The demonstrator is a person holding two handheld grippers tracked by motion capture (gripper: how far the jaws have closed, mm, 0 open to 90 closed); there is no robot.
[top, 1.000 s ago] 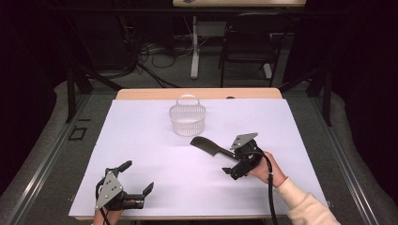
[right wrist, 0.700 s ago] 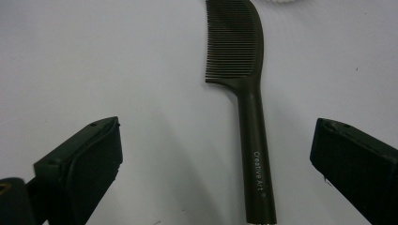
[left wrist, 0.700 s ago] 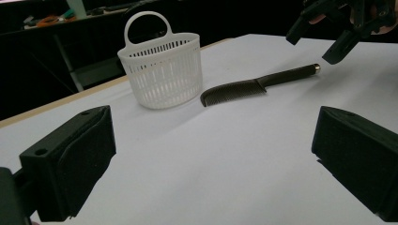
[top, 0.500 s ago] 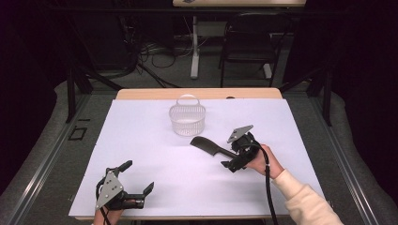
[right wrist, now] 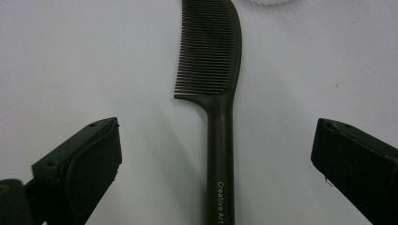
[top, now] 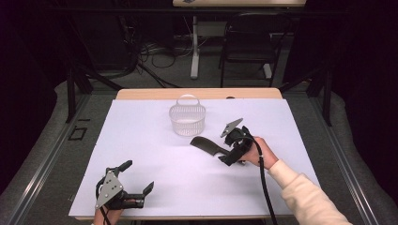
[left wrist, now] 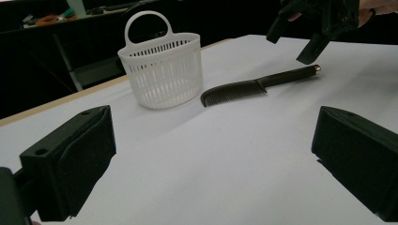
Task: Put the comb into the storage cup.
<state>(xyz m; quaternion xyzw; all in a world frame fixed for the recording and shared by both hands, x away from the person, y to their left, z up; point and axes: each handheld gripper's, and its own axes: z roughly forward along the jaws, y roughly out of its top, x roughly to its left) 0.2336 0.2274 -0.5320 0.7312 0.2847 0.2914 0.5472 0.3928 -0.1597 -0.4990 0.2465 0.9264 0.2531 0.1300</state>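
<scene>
The dark comb [right wrist: 219,89] lies flat on the white table cover [top: 155,140], just in front of the white basket [top: 187,118] and a little to its right, with the teeth end toward the basket and the handle pointing to the right gripper [top: 231,151]. That gripper hovers over the handle end with its jaws spread wide, one on each side of the handle and not touching it. The left gripper [top: 140,177] is well apart at the near left edge of the table, its jaws also wide apart and holding nothing.

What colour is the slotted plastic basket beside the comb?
White; the slotted plastic basket shows best in the left gripper view.
</scene>
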